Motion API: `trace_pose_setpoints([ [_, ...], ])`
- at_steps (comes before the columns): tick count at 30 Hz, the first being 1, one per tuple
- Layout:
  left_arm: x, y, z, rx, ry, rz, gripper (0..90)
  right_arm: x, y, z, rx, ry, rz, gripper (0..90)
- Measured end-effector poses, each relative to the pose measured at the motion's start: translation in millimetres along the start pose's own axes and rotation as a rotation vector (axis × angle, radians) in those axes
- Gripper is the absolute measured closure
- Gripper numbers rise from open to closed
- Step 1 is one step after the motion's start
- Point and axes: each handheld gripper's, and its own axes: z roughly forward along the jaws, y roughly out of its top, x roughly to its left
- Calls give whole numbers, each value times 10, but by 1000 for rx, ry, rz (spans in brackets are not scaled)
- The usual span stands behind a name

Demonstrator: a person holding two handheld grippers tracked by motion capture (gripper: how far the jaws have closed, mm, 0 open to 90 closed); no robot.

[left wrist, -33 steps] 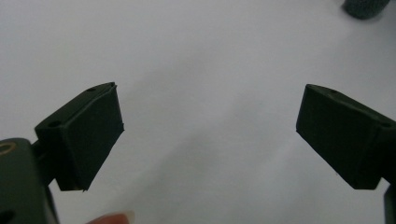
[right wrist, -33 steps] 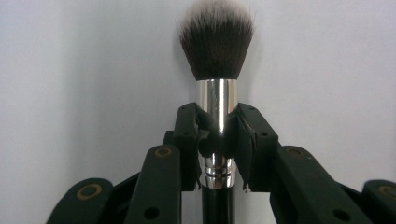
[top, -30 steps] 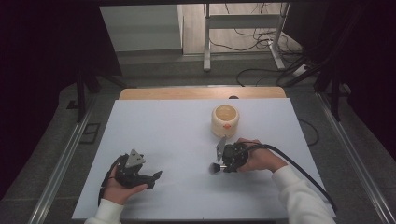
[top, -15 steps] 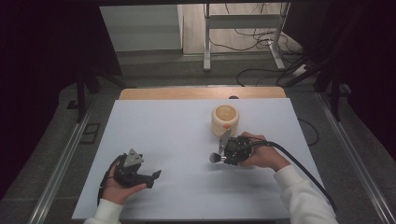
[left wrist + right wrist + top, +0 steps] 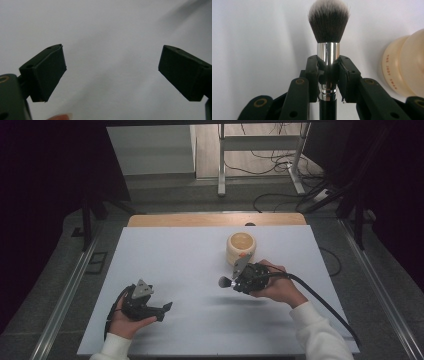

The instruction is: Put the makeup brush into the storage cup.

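Right gripper (image 5: 231,282) clamped on a makeup brush (image 5: 223,281), held above the white table (image 5: 190,265) near its right-centre, jaws pointing left in the high view. Brush gripped at the silver metal collar (image 5: 328,56), one jaw on each side, touching it. Bristle head (image 5: 328,20) sticking out past the jaw tips, dark at the base, pale at the tips (soft, rounded shape). Black handle (image 5: 327,110) running back down between the jaw arms. Right hand (image 5: 275,285) wrapped around the gripper body, black cable (image 5: 320,302) trailing off toward the table's near right edge.

Cream round jar (image 5: 241,247) standing on the table just behind the right gripper, close but apart from it. Same jar at the right edge of the right gripper view (image 5: 404,67), small printed lettering on its side (too small to read fully).

Left gripper (image 5: 162,309) low over the near-left part of the table, well apart from the brush and jar. Jaws spread wide, nothing between them, plain white surface beyond in the left gripper view (image 5: 112,72). Left hand (image 5: 127,317) cupping it from below, grey three-cornered plate (image 5: 142,289) on top. Fingertip (image 5: 60,116) just showing at the bottom of the left gripper view.
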Motion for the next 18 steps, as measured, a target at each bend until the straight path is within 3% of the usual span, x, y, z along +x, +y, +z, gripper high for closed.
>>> trace_pose_setpoints([
  [3, -2, 0, 4, 2, -1, 4, 84, 36, 26, -37, -18, -4, -3, 719],
  [8, 9, 8, -12, -4, 0, -1, 86, 85, 25, -129, -62, -51, 18, 718],
  [12, 14, 7, -24, -8, 3, -2, 86, 137, 24, -166, -119, -69, 70, 718],
  [15, 19, 7, -33, -13, 3, -3, 86, 157, 11, -158, -105, -83, 96, 718],
  [18, 14, 10, -31, -14, 1, -5, 87, 156, -24, -154, -127, -91, 124, 718],
])
